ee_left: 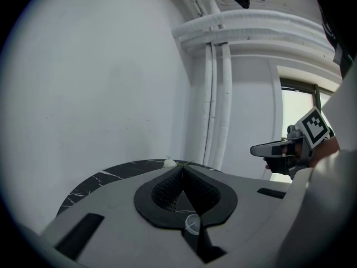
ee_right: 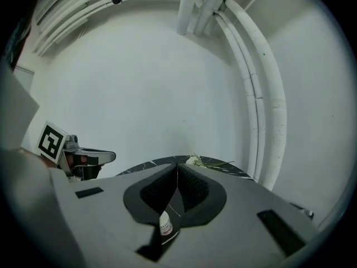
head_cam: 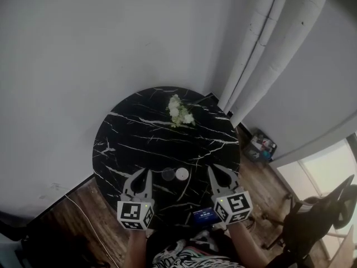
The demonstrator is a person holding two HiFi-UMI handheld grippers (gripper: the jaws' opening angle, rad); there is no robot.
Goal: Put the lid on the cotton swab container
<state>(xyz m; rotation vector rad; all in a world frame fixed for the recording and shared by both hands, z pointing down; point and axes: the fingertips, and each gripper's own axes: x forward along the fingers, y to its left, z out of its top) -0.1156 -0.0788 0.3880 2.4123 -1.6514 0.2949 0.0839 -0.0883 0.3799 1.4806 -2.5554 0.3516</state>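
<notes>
In the head view, the clear lid (head_cam: 168, 174) and the white-topped cotton swab container (head_cam: 182, 173) sit just beside each other near the table's (head_cam: 128, 133) near edge, between the left gripper (head_cam: 143, 173) and the right gripper (head_cam: 217, 169). In the left gripper view, the jaws are pressed together on nothing with the lid (ee_left: 192, 223) low beneath them, so I'd part them and take it by the rim, level. In the right gripper view, the jaws are likewise closed and empty above the labelled container (ee_right: 165, 223); I'd open them to steady its body.

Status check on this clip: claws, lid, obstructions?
Left claw shut, empty; right claw shut, empty. Lid off, lying on table beside cotton swab container. Flowers far side, nothing in the way.
</notes>
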